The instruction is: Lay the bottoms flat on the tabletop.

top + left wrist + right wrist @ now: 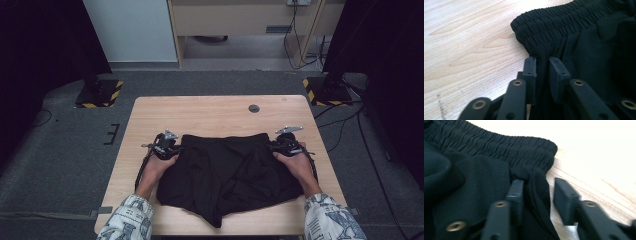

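Black shorts [227,172] lie flat on the worktop [210,112], the left tool [542,65] pinching the fabric's left edge, the right tool [537,192] parted around the right edge, a small round disc [254,108] beyond.

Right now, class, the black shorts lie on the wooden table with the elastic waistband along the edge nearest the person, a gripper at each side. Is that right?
Not quite. The waistband of the black shorts lies along the far edge, away from the person; the leg openings point toward them. The high view shows it. The wooden table and the left gripper and right gripper at the sides are as stated.
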Motion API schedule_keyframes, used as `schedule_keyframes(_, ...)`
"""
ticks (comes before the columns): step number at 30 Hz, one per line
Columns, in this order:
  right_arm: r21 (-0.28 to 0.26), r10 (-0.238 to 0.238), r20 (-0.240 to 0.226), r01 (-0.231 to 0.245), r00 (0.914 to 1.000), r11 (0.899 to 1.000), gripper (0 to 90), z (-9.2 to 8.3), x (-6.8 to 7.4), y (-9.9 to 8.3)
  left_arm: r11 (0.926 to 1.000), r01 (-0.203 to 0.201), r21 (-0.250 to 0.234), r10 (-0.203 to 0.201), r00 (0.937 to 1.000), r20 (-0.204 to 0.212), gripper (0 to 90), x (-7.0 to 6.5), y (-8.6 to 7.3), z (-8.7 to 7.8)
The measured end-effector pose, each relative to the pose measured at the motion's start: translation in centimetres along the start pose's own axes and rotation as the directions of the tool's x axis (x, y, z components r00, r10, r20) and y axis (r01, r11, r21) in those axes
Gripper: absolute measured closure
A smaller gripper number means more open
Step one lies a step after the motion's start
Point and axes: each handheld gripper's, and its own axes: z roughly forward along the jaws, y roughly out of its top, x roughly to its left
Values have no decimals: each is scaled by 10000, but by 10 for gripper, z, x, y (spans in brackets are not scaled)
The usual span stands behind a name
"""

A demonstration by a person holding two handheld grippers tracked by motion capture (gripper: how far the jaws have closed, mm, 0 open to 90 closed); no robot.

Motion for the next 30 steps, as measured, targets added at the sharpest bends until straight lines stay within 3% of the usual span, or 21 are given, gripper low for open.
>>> schedule_keyframes(1,0,0,0,0,10000,10000,678,0,0,0,10000,0,0,0,10000,0,815,0,0,0)
schedule_keyframes(2,55,-51,-125,52,9999,10000,815,0,-2,1,10000,45,58,-45,9999,109,850,-1,1,0)
schedule_keyframes(4,65,174,-165,-173,9997,9998,864,-1,-3,1,9998,-29,184,27,9999,138,880,-2,2,-1)
schedule_keyframes(6,-25,225,-191,-225,9996,9997,872,-3,-3,1,9998,-113,133,112,9999,92,883,-2,3,-2)
schedule_keyframes(9,-304,183,-304,-192,9994,9994,877,-11,-2,4,9996,127,-250,-123,9998,186,886,0,8,-12)
schedule_keyframes(12,-920,306,-622,-362,9976,9951,884,-28,-1,9,9987,-114,-502,121,9998,135,886,-4,20,-27)
schedule_keyframes(14,-1057,373,-718,-448,9967,9934,884,-32,0,11,9980,-150,-607,156,9998,93,886,-5,24,-30)
schedule_keyframes(17,-1253,195,-678,-279,9975,9917,887,-42,4,14,9961,-281,-840,287,9996,59,887,-7,34,-41)
schedule_keyframes(27,-2102,433,-720,-576,9965,9760,889,-69,1,34,9848,-474,-1670,428,9986,-313,887,-5,55,-71)
schedule_keyframes(30,-2299,270,-581,-397,9979,9724,889,-80,1,44,9808,-572,-1863,508,9979,-390,888,-5,64,-81)
